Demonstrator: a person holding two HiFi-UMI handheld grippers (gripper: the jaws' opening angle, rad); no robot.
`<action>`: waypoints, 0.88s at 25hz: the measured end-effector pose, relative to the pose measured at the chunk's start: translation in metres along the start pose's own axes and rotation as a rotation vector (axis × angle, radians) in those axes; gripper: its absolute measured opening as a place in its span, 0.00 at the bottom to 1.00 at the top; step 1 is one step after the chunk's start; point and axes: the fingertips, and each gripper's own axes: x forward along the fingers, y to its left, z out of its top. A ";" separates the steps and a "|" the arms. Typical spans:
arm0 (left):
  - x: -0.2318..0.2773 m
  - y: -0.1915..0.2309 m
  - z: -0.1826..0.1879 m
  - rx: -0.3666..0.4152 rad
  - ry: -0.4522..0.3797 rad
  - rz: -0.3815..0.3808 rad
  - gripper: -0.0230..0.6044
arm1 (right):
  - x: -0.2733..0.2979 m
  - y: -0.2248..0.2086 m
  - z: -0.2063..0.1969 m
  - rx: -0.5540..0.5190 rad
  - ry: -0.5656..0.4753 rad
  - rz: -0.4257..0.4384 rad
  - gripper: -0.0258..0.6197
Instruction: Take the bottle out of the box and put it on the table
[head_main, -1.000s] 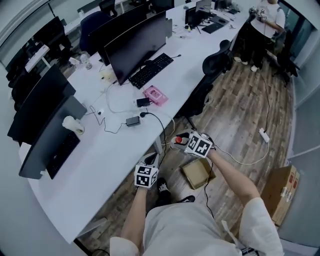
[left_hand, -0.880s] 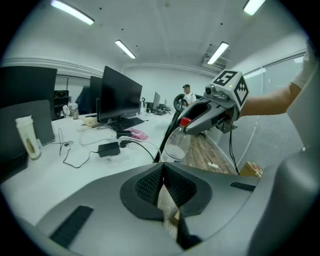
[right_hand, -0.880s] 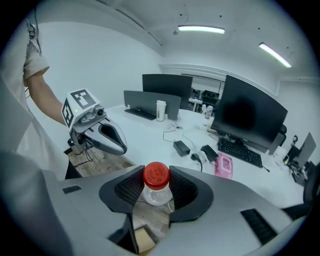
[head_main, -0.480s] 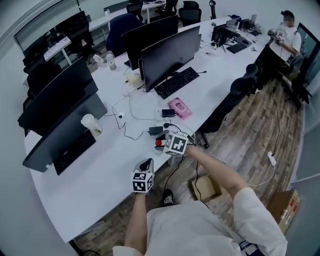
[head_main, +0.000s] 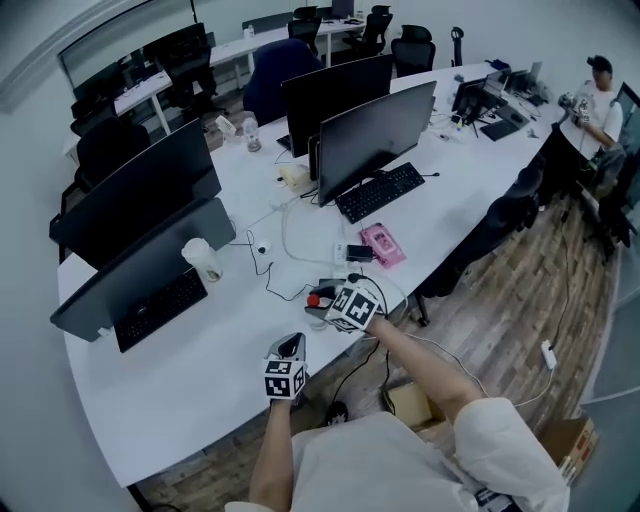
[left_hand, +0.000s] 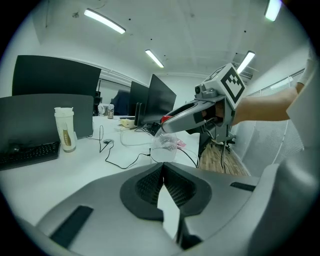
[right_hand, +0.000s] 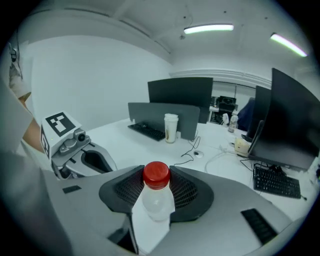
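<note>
A clear plastic bottle with a red cap (right_hand: 156, 176) sits between the pads of my right gripper (right_hand: 156, 189), which is shut on its neck. In the head view the right gripper (head_main: 322, 303) holds the bottle (head_main: 314, 299) just above the white table (head_main: 190, 380), near its front edge. From the left gripper view the bottle's clear body (left_hand: 164, 146) hangs under the right gripper's jaws. My left gripper (head_main: 289, 349) hovers over the table edge to the left, shut with nothing in it. The open cardboard box (head_main: 408, 402) lies on the floor beside the person's right arm.
Black cables (head_main: 285, 292), a pink case (head_main: 382, 244) and a small black adapter (head_main: 359, 253) lie just beyond the bottle. A pale cup (head_main: 202, 260), keyboards (head_main: 160, 309) and monitors (head_main: 375, 125) stand further back. An office chair (head_main: 495, 225) stands at the right of the table.
Both grippers have swung from above the floor and the box to over the table's front edge. The right one has carried the bottle along. The view has turned toward the desk.
</note>
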 end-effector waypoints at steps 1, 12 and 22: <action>0.000 0.001 0.001 0.001 -0.001 0.003 0.06 | 0.000 -0.002 0.001 0.030 -0.041 -0.021 0.33; 0.013 0.011 0.029 -0.063 -0.048 0.064 0.06 | -0.003 -0.015 0.005 0.245 -0.214 -0.135 0.44; -0.014 -0.001 0.031 -0.206 -0.128 0.178 0.06 | -0.053 0.008 -0.034 0.368 -0.364 -0.241 0.45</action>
